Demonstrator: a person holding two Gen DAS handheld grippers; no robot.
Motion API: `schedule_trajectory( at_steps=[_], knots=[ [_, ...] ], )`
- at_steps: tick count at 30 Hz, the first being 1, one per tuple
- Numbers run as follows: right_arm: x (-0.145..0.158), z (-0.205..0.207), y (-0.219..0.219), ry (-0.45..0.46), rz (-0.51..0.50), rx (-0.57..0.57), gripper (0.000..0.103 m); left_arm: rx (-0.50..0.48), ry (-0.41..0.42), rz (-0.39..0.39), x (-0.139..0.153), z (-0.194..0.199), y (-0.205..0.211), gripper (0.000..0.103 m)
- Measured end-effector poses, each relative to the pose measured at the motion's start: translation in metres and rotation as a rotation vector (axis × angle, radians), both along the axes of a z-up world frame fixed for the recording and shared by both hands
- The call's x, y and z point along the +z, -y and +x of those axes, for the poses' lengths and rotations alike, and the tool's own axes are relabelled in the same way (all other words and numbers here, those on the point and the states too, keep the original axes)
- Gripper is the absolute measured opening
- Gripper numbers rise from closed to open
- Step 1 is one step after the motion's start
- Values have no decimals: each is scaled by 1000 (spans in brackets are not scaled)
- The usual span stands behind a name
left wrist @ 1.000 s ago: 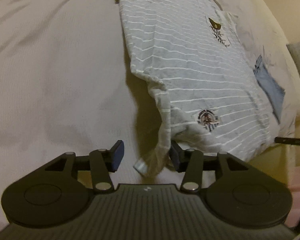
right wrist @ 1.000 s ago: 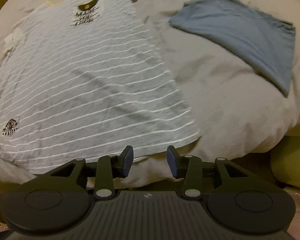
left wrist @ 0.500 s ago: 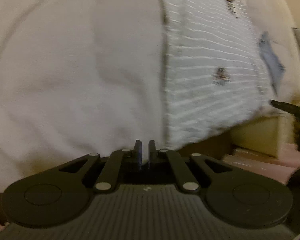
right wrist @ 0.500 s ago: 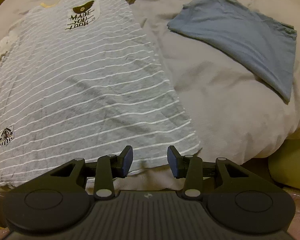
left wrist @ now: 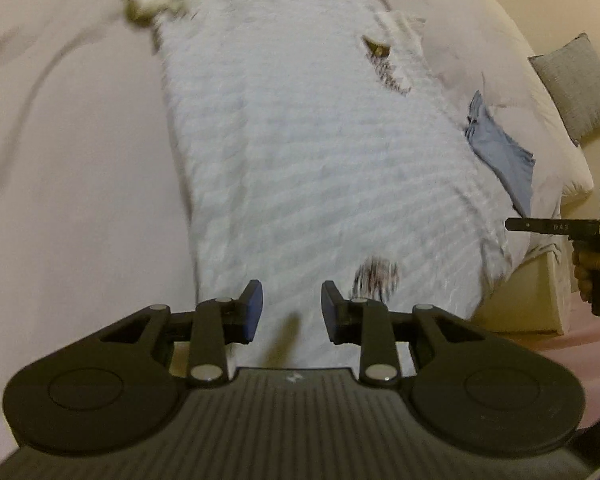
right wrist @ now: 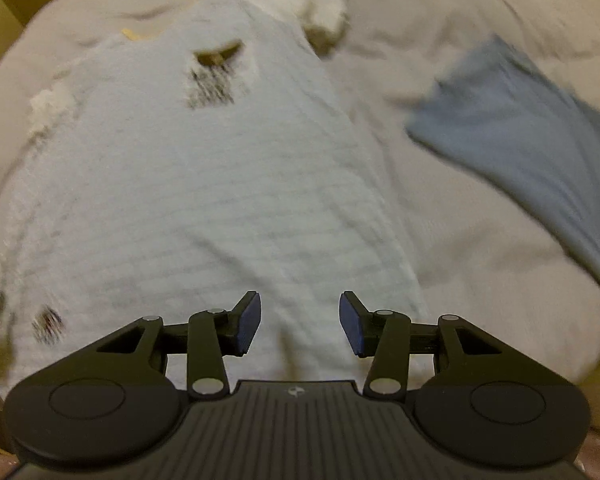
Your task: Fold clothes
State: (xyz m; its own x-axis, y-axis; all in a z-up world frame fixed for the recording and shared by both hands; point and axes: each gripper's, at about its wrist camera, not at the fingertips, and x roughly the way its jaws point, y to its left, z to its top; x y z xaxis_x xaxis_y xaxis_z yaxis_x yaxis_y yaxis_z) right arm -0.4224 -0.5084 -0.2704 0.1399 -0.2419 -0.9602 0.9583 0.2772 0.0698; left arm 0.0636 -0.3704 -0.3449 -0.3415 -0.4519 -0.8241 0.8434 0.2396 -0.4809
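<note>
Spread flat and face up on a bed (left wrist: 68, 152) covered in pale bedding: a grey striped T-shirt (left wrist: 312, 152), neckline at the far end, hem at the near edge of the mattress. Blurred by motion in both views, with stripes barely legible. Visible on the chest, a dark printed logo (right wrist: 212, 80); near the hem, a small dark patch (left wrist: 376, 276).

Hovering over the hem toward the shirt's left side, the left hand-held gripper (left wrist: 291, 312), jaws spread apart, nothing between the blue pads (left wrist: 253, 312). Likewise parted and empty, the right hand-held gripper (right wrist: 300, 322), poised above the hem closer to the shirt's right side; whether either touches the fabric cannot be told.

Just beside the shirt on its right, a folded blue garment (right wrist: 532, 160) lying on the bedding, apart from the striped one. Bunched at the far shoulder, a pale crumpled sleeve (right wrist: 324, 12).

At the right edge of the left wrist view, part of the other device with a green light, gripped by a hand (left wrist: 592, 268). Further back on that side, a grey cushion (left wrist: 576, 84) against a cream wall. Below the mattress edge, a yellowish bed base (left wrist: 520, 300).
</note>
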Motion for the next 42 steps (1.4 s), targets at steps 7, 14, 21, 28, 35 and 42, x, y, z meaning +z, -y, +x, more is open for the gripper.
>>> schedule_trajectory(
  at_steps=[7,14,21,28,35,42],
  knots=[
    [-10,34,70,33,-44,93,47,-13,97,-12,3,8,62,31],
    [-16,31,192,75,-135,122,49,15,202,34,3,11,113,33],
    [-52,12,323,135,-127,156,49,-18,262,17,4,-33,193,35],
    [-104,-12,348,320,48,112,49,-267,364,-101,8,-98,312,35],
    [-133,-38,353,536,128,-55,24,-447,426,-191,-3,-136,414,36],
    [-70,-71,359,489,-10,-124,2,-521,539,-171,-29,-150,467,36]
  ],
)
